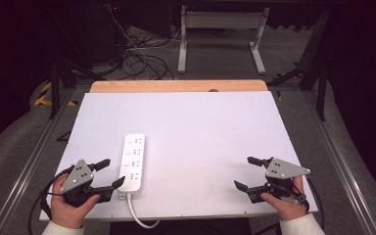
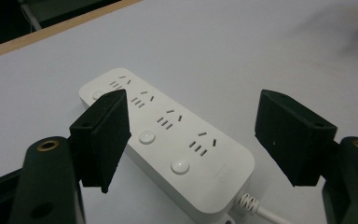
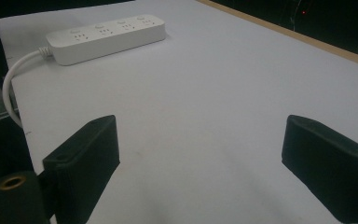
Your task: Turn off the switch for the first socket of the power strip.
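A white power strip [image 1: 132, 164] with several sockets and round buttons lies lengthwise on the white table [image 1: 200, 127], its cord [image 1: 139, 219] running off the near edge. My left gripper [image 1: 111, 172] is open just left of the strip's near end; in the left gripper view the strip [image 2: 168, 140] lies ahead between the spread jaws, with nothing held. My right gripper [image 1: 245, 172] is open over bare table at the near right, far from the strip. In the right gripper view the strip [image 3: 105, 37] sits far off at upper left.
A wooden strip [image 1: 178, 86] borders the table's far edge. Beyond it on the floor stand a white desk frame [image 1: 220, 36] and tangled cables [image 1: 137, 56]. Metal rails [image 1: 345, 171] run along both sides of the table.
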{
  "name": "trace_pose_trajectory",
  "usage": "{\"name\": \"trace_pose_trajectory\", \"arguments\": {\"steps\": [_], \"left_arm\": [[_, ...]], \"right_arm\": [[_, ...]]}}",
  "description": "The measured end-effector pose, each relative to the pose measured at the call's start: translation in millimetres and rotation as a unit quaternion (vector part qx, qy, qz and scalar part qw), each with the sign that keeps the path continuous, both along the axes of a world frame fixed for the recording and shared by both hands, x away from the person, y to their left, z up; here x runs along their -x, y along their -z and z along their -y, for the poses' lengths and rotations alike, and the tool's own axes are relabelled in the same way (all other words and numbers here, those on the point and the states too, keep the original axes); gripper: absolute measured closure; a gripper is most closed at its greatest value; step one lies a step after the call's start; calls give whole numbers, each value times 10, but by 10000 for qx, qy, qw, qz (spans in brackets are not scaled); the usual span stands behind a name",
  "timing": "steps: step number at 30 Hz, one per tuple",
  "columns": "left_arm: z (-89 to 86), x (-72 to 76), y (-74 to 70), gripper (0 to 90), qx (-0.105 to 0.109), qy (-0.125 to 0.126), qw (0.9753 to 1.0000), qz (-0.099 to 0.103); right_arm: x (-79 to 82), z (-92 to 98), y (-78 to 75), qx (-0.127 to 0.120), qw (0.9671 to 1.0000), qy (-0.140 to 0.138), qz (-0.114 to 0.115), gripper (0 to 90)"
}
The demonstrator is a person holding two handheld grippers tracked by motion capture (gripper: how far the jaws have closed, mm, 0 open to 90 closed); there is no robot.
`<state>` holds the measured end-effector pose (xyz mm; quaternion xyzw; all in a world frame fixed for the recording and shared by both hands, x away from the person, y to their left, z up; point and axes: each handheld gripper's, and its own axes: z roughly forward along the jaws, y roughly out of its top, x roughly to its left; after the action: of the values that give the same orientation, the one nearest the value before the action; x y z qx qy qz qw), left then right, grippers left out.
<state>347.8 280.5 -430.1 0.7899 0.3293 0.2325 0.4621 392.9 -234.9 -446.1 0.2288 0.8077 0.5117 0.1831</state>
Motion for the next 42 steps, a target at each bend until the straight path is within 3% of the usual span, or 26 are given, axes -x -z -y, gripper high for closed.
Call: {"name": "trace_pose_trajectory", "arguments": {"steps": [16,33,37,42], "left_arm": [[113,-195,-97,284,10,101,9999,-79],[260,-398,-120,287,-142,165,9996,-168],[259,-406,-129,311,-163,196,9994,-252],[247,-420,-154,452,-208,383,9980,-458]], "right_arm": [[0,-3,10,21,10000,-26,-7,120],[-5,-4,21,32,10000,-51,-17,122],[-5,-3,22,30,10000,-52,-20,122],[-2,-10,23,36,10000,-64,-25,123]]}}
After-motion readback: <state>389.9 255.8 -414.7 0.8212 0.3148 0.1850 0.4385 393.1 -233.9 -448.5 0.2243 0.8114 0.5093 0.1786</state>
